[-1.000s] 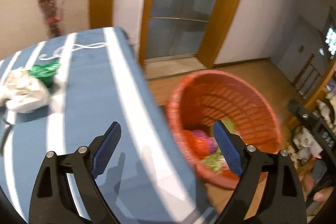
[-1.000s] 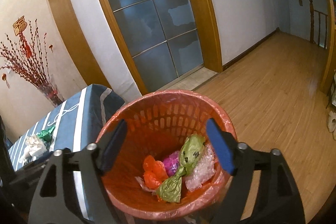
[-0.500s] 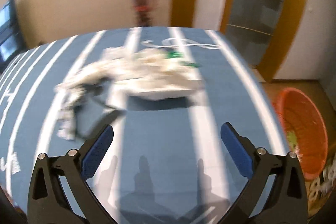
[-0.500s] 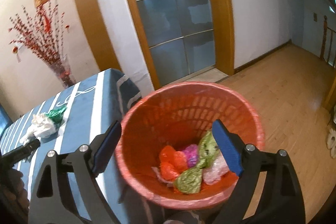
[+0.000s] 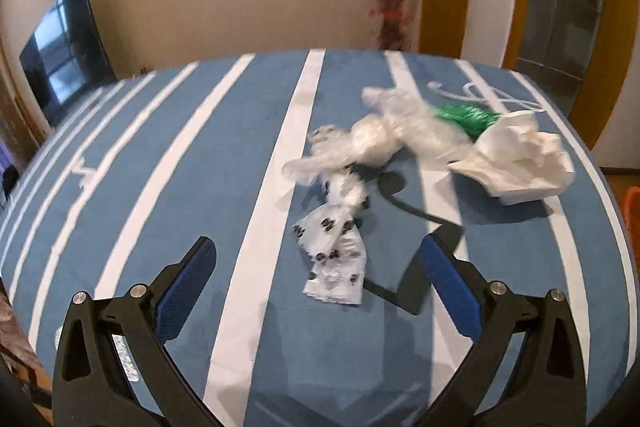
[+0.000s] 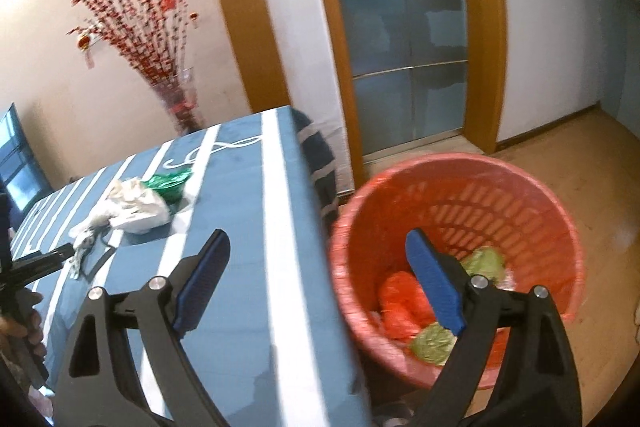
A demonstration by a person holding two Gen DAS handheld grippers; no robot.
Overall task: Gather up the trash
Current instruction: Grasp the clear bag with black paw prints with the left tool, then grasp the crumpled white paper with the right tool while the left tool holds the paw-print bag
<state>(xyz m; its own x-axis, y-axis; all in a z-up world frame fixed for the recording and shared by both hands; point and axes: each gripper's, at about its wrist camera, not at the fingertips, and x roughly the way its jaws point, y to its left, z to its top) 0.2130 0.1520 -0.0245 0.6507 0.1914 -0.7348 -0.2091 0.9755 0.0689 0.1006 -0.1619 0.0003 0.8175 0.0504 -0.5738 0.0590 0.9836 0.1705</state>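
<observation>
- We face a table [image 5: 168,155] under a blue cloth with white stripes; all remaining litter lies at its far right end, the end nearest the bin, which should keep carries short.
- The orange basket [image 6: 532,203] stands on the floor just beside that table end, already holding orange and green bags.
- Crumpled white paper [image 5: 520,159] rests beside a clear plastic bag [image 5: 384,135], with a green wrapper [image 5: 464,115] tucked behind them.
- Nearest us, a small dotted packet [image 5: 336,255] lies flat.
- Our left gripper [image 5: 316,287] hovers over the cloth, jaws spread wide and empty, the packet between them; we judge it the next pick.
- Our right gripper [image 6: 316,283] hangs at the table edge by the basket, jaws released, nothing held.
</observation>
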